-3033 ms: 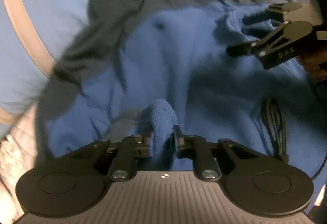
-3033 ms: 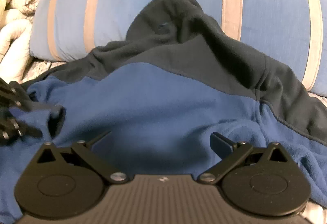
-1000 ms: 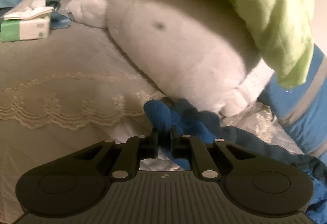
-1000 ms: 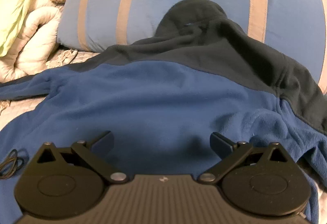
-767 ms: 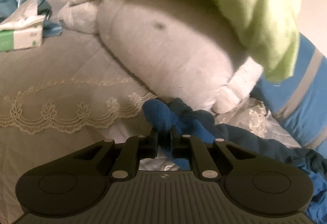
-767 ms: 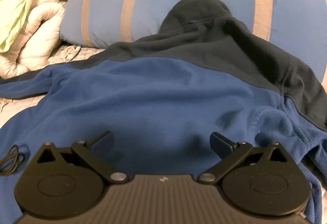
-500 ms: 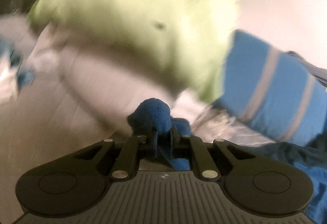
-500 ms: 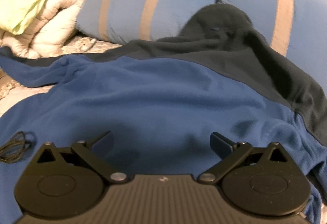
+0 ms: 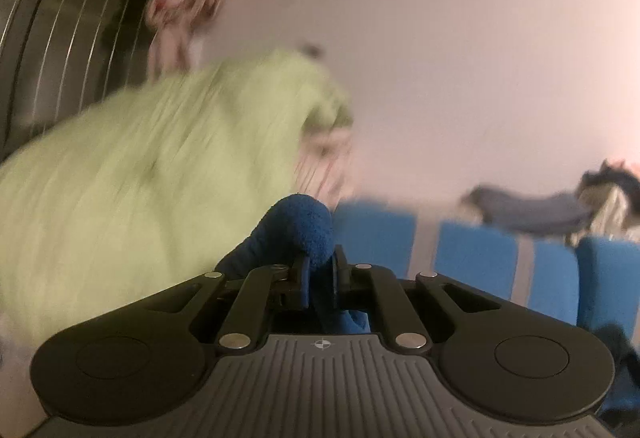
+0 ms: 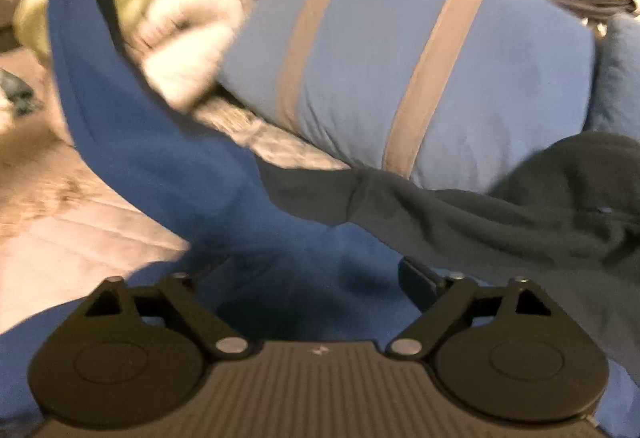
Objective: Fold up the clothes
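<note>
Left gripper (image 9: pixel 319 270) jaws pinched tight on the cuff of the blue fleece jacket's sleeve (image 9: pixel 298 228), held up in front of the blurred lime-green blanket (image 9: pixel 152 174). Right gripper (image 10: pixel 308 278) jaws wide apart, gripping nothing, low over the blue-and-charcoal fleece jacket (image 10: pixel 280 262), which lies just below the blue tan-striped pillow (image 10: pixel 408 78). No legible writing.
</note>
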`<act>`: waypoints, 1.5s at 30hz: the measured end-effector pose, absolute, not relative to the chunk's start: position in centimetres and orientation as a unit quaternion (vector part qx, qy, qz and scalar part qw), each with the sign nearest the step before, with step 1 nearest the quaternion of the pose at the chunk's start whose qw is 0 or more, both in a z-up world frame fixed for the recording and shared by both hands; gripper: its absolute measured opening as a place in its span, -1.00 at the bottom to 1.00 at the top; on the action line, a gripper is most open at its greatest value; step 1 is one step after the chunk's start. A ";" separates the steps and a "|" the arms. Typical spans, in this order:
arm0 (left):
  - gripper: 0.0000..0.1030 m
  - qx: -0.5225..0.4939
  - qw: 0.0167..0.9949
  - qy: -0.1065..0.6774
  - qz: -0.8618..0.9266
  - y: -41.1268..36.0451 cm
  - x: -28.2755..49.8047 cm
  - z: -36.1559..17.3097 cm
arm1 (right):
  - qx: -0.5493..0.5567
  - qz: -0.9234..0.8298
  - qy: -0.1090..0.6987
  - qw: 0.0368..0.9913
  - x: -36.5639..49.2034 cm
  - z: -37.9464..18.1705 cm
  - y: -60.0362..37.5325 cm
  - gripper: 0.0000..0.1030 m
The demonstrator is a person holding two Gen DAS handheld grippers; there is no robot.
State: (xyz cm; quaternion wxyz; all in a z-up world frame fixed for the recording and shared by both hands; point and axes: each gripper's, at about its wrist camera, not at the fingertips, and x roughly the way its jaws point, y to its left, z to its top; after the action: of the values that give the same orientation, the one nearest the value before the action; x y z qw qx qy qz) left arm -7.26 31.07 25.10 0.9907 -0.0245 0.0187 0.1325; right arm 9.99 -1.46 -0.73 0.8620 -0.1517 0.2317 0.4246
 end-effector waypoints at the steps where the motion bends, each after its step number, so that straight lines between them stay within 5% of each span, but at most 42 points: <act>1: -0.81 -0.019 0.992 0.004 0.127 30.4 -6.8 26.1 | -0.149 0.429 0.239 0.858 10.6 -1.3 -0.4 0.70; 6: -0.82 -0.001 0.997 -0.059 0.043 24.2 -4.8 31.0 | -0.163 0.448 0.245 0.844 11.8 -3.5 4.7 0.72; 12: -0.82 0.047 0.993 -0.053 -0.100 11.7 -2.0 30.5 | -0.150 0.400 0.286 0.858 13.7 -4.8 6.5 1.00; 25: -0.80 0.094 0.960 0.045 -0.260 -7.1 -1.1 21.9 | -0.119 0.295 0.381 0.868 5.6 3.4 -21.0 1.00; 27: -0.71 0.109 0.950 0.086 -0.278 -10.3 -1.0 18.5 | -0.103 0.251 0.393 0.879 4.7 3.8 -26.7 1.00; 31: 0.35 0.184 0.907 0.183 -0.332 -15.6 -0.8 9.9 | -0.033 0.176 0.416 0.892 4.4 3.7 -35.6 1.00; 35: 0.36 0.208 0.875 0.230 -0.373 -16.1 -0.8 5.2 | 0.081 0.160 0.414 0.893 4.9 3.3 -40.7 1.00; 43: 0.43 0.150 0.907 0.209 -0.335 -11.1 0.8 4.4 | 0.262 0.178 0.402 0.859 9.1 1.7 -44.0 0.94; 45: 0.43 0.149 0.912 0.221 -0.311 -10.5 1.5 4.1 | 0.223 0.165 0.401 0.873 10.5 1.6 -43.0 0.87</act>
State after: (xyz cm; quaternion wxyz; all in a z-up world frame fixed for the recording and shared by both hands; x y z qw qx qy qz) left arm 1.53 -10.49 4.14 0.9121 0.1490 0.2213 -0.3114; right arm 10.53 -43.04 1.57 0.8729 0.2233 0.4011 0.1653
